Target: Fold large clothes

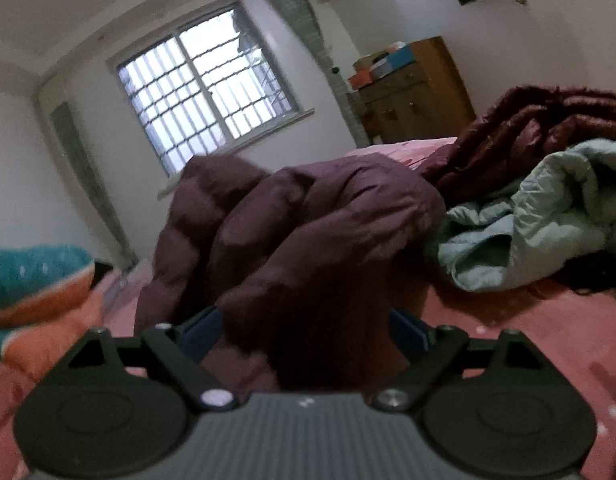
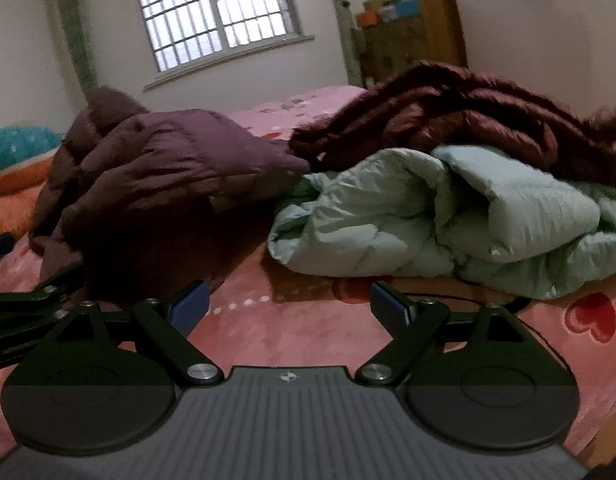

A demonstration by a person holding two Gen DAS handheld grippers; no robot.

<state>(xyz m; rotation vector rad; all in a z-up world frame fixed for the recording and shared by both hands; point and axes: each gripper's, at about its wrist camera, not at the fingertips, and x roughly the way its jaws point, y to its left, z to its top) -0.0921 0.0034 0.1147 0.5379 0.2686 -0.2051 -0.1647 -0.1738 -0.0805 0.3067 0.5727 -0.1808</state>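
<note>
A crumpled purple puffer jacket (image 1: 308, 220) lies on the pink bed cover (image 2: 268, 332), close in front of my left gripper (image 1: 306, 326). The left jaws stand wide, and the jacket's near bulk fills the gap between the blue pads; I cannot see them pressing it. In the right wrist view the same jacket (image 2: 168, 168) sits left of centre. My right gripper (image 2: 290, 304) is open above bare bed cover with nothing between its fingers. Part of the left gripper's linkage (image 2: 28, 300) shows at that view's left edge, beside the jacket.
A mint-green padded jacket (image 2: 447, 216) lies bunched to the right, with a dark red fluffy garment (image 2: 447, 112) heaped behind it. A teal and orange pillow (image 1: 36, 280) sits at far left. A wooden cabinet (image 1: 419, 100) and a barred window (image 1: 212, 88) stand beyond the bed.
</note>
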